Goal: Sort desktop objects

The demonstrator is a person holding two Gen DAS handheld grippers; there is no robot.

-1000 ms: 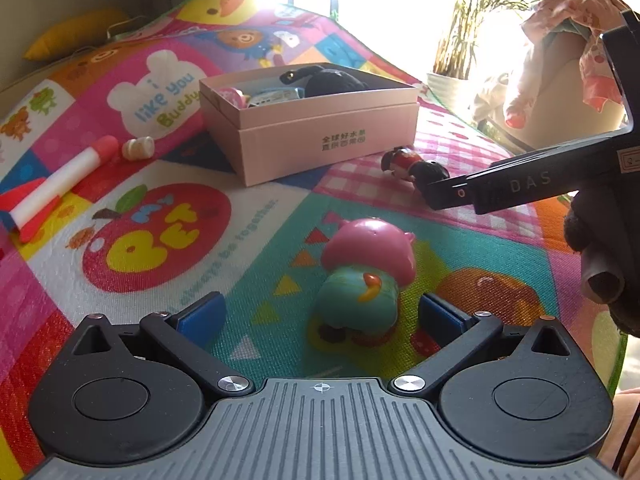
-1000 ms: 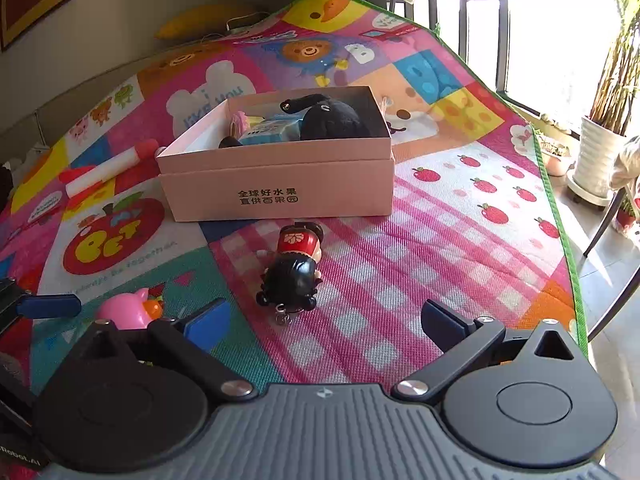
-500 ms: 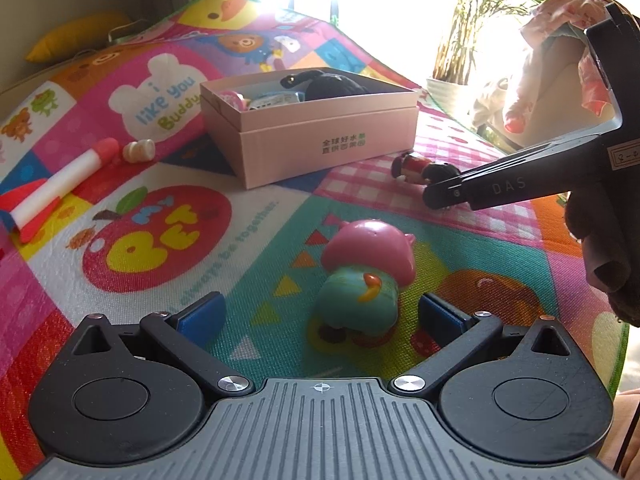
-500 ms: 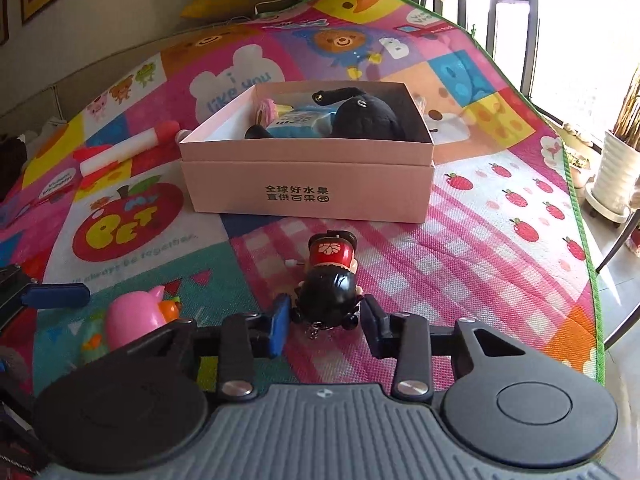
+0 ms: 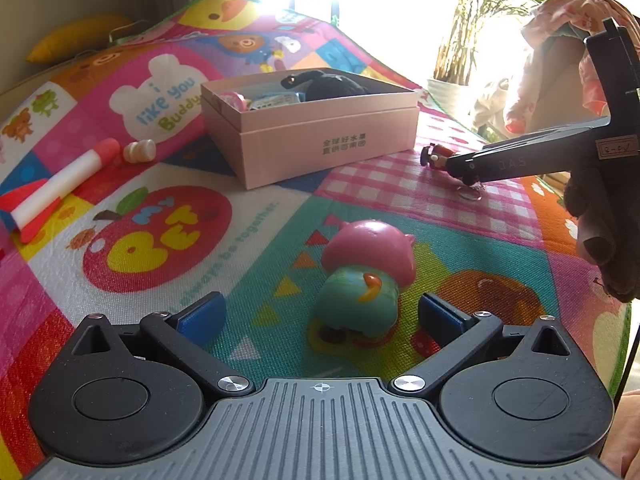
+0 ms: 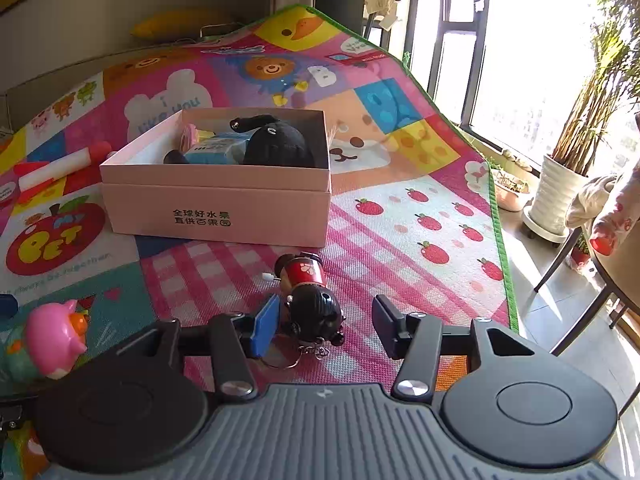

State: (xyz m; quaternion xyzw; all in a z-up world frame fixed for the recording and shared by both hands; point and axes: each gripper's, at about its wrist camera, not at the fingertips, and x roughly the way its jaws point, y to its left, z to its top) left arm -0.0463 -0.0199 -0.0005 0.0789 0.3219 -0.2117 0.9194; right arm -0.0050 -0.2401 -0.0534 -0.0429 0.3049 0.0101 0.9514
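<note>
Your right gripper (image 6: 324,326), which half a second ago pinched close about the doll's head, now stands with its fingers parted again: the blue pad (image 6: 264,330) touches the left of the dark head, while the other finger is well clear on the right. The doll (image 6: 310,298) lies on the pink checked patch of the mat (image 6: 420,216), just in front of the pink box (image 6: 216,208), so nothing is held yet and the grasp likely has to be made again before the doll can go in. Its long axis runs from box to gripper: red body toward the box, head toward you, key ring (image 6: 298,354) trailing nearest the gripper.

Your left gripper (image 5: 320,314) has not moved in the last second, and its fingers are spread wide either side of the pink-capped toy (image 5: 362,280), gripping nothing. That toy lies tipped over well in front of the box, cap toward it. The box already holds a black plush toy (image 6: 276,144).
</note>
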